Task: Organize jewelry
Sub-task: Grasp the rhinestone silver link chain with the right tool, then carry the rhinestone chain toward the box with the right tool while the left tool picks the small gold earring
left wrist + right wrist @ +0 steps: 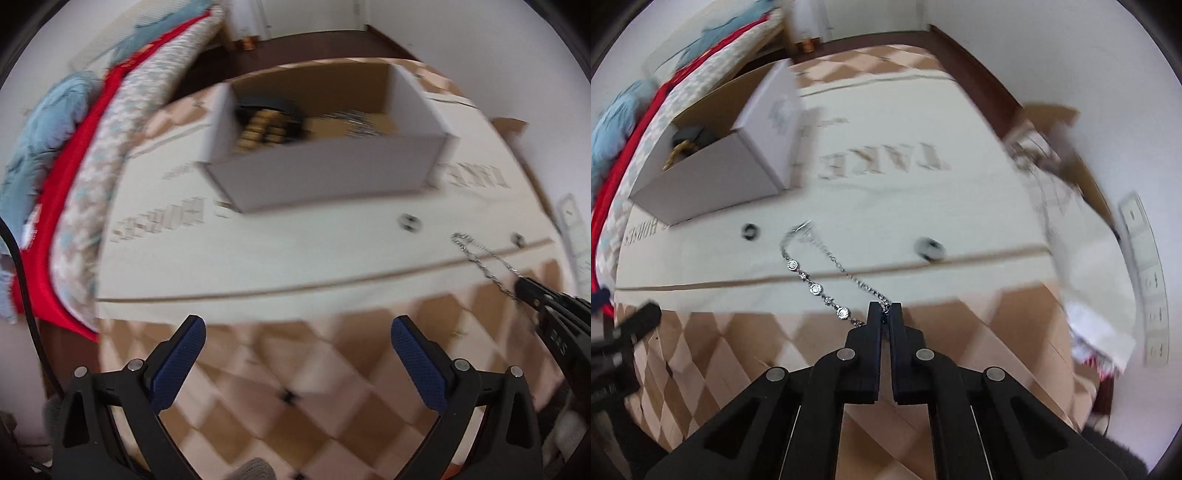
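Soft even daylight, heavy motion blur, fisheye-bent edges, dark vignetted corners.

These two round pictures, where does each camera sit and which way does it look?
Left wrist view: sits on the left gripper, looking forward over the white box; its own open jaws show.
Right wrist view: sits on the right gripper, looking along jaws shut on the silver chain.
Shared: box, chain, and two small rings on the cloth.
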Available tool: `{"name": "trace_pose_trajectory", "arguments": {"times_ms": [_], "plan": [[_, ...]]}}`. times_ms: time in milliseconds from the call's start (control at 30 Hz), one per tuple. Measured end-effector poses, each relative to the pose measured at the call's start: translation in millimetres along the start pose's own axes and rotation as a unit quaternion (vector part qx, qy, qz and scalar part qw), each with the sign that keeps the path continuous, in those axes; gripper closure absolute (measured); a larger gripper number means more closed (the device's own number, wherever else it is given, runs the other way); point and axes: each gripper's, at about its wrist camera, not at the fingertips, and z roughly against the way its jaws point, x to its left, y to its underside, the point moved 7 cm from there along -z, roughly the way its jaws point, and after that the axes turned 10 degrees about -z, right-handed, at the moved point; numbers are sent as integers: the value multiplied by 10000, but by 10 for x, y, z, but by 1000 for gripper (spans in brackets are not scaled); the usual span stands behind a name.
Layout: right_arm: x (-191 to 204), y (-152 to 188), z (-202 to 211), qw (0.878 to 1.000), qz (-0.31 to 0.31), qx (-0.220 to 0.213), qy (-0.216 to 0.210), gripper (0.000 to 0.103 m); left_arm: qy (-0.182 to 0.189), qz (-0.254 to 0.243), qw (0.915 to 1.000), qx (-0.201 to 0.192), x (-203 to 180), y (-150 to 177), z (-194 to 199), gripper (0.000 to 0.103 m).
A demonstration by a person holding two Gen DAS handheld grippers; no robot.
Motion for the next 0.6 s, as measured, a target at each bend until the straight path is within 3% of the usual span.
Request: {"name": "trace_pose_trajectory", "arguments": {"times_ms": [200, 267, 333, 400, 500, 600], "plan": [[-543, 147, 86, 9970, -758, 120, -104, 99, 762, -265, 9967, 76, -610, 72, -59, 1], [-637, 176, 105, 9959, -886, 136, -126, 99, 874, -311, 9957, 83, -732, 61, -86, 7], [-688, 208, 114, 9950, -974, 152, -165, 99, 934, -386, 9948, 127, -837, 45, -127, 25], [-740, 228, 138, 9946, -1007, 159, -176, 99, 974, -454, 9941, 167, -923, 26, -170, 36], [-773, 212, 128, 9942, -1044, 176, -205, 99, 988, -545, 9935, 165, -1019, -7, -201, 50], [-761, 221, 150, 9941, -1049, 170, -209, 99, 926, -643, 9936, 95, -1068, -40, -195, 56]]}}
